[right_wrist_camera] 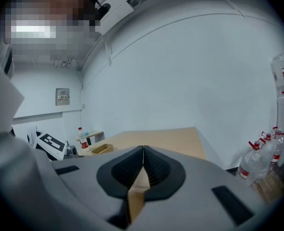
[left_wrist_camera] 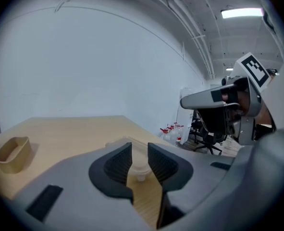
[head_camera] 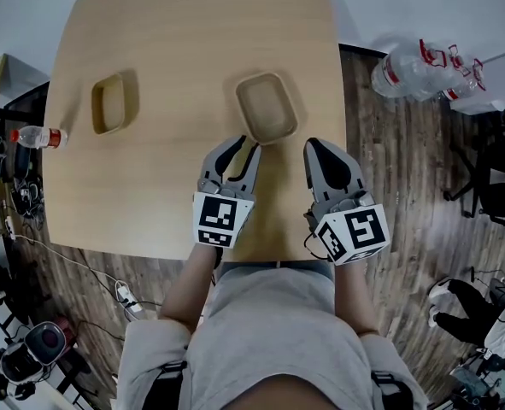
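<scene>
- Pointing up-frame at the centre of the head view, left gripper (head_camera: 237, 154): jaws apart with nothing gripped, tips just short of the near rim of the tan rectangular tray (head_camera: 267, 107).
- Beside it, right gripper (head_camera: 316, 148): jaws pressed together and empty, near that tray's lower right corner.
- Upper left of the wooden table (head_camera: 192, 41), second tan tray (head_camera: 113, 103): well apart from both grippers.
- At the left edge of the frame, water bottle (head_camera: 38, 137): lies beyond the table's side.

Wooden table (head_camera: 192, 49): tan tray (head_camera: 113, 107) on its left part; capped bottle (head_camera: 38, 137) off its left edge; bottle pack (head_camera: 414, 73) beyond its right edge.
</scene>
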The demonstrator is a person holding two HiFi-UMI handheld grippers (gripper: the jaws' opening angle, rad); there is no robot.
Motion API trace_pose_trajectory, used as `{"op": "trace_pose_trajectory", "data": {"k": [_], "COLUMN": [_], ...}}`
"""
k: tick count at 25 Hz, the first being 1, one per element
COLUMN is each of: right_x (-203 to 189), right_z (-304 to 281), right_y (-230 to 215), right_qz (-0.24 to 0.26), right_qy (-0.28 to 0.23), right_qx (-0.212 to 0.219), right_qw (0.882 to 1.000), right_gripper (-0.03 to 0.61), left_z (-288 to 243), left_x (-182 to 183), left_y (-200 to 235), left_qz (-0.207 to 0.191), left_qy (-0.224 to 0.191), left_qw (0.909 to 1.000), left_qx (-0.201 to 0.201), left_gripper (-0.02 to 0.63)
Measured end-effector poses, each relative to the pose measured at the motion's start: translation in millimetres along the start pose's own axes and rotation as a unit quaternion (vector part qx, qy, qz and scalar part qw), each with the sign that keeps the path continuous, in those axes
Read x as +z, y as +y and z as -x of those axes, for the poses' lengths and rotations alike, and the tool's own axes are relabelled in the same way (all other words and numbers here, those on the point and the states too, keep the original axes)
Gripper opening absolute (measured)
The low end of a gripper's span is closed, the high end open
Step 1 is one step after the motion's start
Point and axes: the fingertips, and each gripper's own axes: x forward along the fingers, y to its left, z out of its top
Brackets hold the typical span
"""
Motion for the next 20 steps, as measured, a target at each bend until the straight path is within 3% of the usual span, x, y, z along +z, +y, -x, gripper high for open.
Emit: {"op": "trace_pose_trajectory", "data": {"k": [10,20], "right_x": [-16,-21], "right_z": [3,4], "right_y": [-12,-17], "right_qz": [-0.007,-0.005], "right_qy": [0.017,0.027], "right_qx": [-0.022,-0.028], "right_qw": [1.0,0.999], "right_gripper": [0.011,0.01], "left_z": [-25,-43], "left_x": [-66,-83], "left_y": [-4,-5], "left_qz": [0.001,-0.002], "left_qy": [0.09,0.118], "left_qw": [0.9959,0.993], "left_qx": [-0.006,-0.002], "left_gripper": [0.107,0.112]}}
